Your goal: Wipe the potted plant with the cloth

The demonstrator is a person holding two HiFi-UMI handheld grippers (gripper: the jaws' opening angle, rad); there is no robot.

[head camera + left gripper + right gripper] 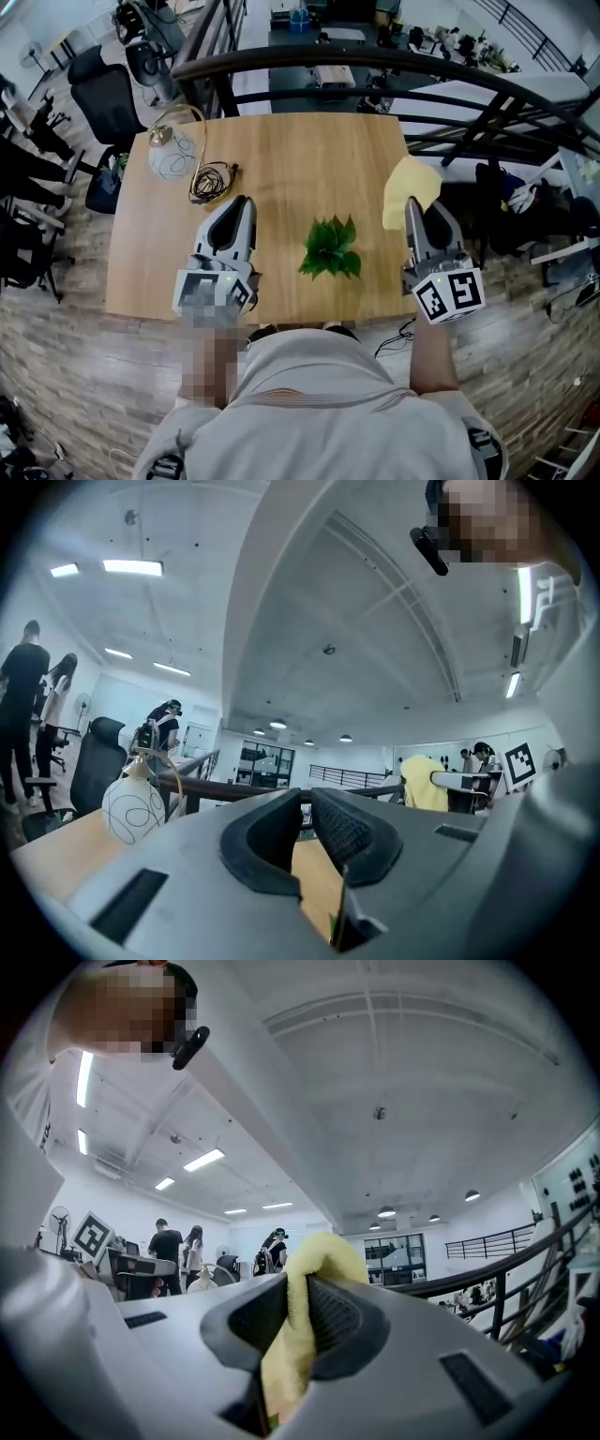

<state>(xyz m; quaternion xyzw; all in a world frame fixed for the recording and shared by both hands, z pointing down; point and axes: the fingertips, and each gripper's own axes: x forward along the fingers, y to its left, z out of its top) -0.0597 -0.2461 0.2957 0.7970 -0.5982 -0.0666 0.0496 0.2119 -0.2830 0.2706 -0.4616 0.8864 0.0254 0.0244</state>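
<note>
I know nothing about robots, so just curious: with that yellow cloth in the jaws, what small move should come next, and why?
Probably lower the right gripper and swing it left toward the potted plant, so the cloth meets the leaves. Its jaws are clamped on the cloth, yet the cloth hangs by the right edge of the table, clear of the plant.

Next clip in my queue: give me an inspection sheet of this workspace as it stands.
Surface: wooden table, no spills seen.
Job's things: potted plant near the front edge, pot hidden under leaves; yellow cloth in the right gripper.
Clutter: white globe lamp at the far left corner.
Grippers: left gripper jaws nearly together, empty; right gripper shut on the yellow cloth.
Cables: coiled cable beside the lamp.
Surroundings: office chairs left, dark railing behind, people in the distance.
</note>
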